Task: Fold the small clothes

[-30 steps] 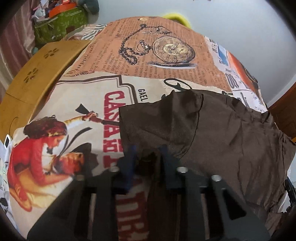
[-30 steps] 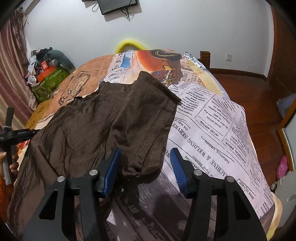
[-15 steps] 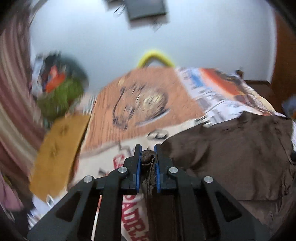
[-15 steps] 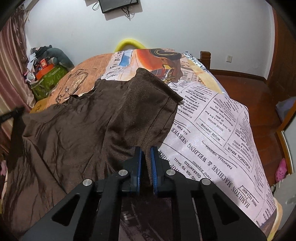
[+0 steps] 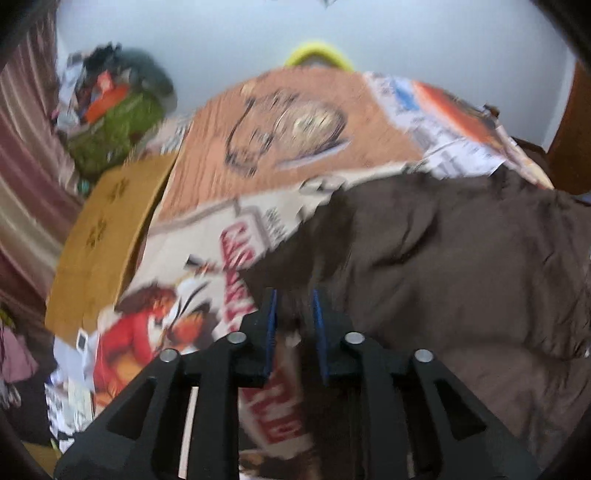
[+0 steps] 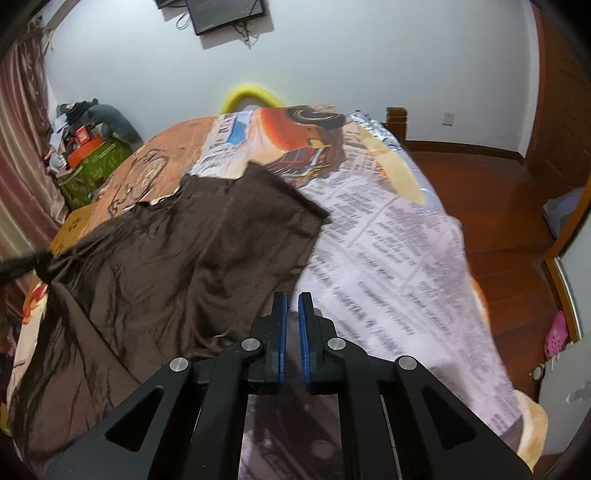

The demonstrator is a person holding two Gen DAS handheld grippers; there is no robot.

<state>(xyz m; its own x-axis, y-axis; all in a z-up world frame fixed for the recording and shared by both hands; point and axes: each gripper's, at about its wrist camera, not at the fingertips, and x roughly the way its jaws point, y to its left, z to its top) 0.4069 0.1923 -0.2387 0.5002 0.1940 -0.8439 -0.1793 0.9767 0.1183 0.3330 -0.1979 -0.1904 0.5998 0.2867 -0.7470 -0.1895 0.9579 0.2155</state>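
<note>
We see a thin, creased brown cloth garment with slight sheen on a smooth printed bedsheet; glossy reddish wooden floor.

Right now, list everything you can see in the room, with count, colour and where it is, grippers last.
garment: one, dark brown, spread on the bed
bedspread: one, orange and white newsprint pattern, covering the bed
yellow hoop: one, yellow, behind the bed's far end
screen: one, black, on the far wall
clutter pile: one, green, orange and grey, far left by the curtain
curtain: one, pink striped, left edge
slipper: one, pink, on the wood floor at right
left gripper: black with blue pads, garment edge between them, just opening
right gripper: black with blue pads, shut on the garment's near edge
</note>
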